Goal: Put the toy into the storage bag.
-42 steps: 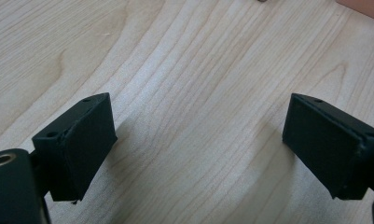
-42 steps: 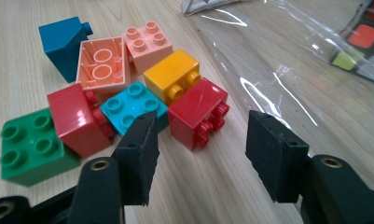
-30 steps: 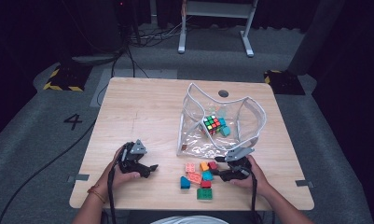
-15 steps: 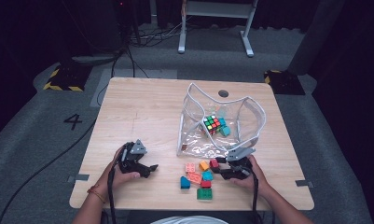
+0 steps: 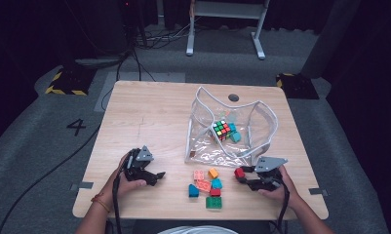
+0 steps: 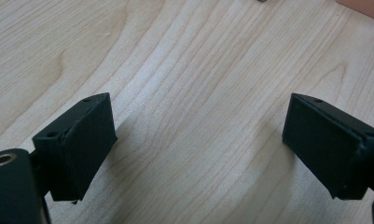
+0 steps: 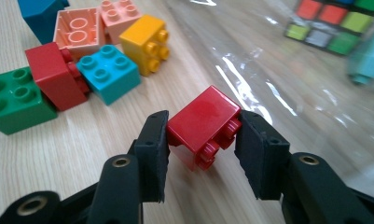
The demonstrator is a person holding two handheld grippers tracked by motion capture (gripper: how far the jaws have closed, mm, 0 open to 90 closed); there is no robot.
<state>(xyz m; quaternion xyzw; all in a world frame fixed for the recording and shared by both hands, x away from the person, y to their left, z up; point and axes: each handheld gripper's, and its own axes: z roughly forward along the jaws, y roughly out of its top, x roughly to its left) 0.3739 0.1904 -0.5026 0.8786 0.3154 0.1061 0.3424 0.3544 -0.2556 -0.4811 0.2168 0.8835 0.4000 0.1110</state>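
Bare tabletop (image 5: 149,117) surrounds the wide-apart left gripper (image 5: 156,176); right gripper (image 5: 240,176) clamps a red brick (image 7: 203,125).

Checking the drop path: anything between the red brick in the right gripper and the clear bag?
Nothing visible. The right gripper is clamped on the red brick, and only bare table lies between it and the clear bag's near edge.

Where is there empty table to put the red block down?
The table is bare left of the clear bag, above the left gripper. It is crowded around the block pile, near the right gripper holding the red block.
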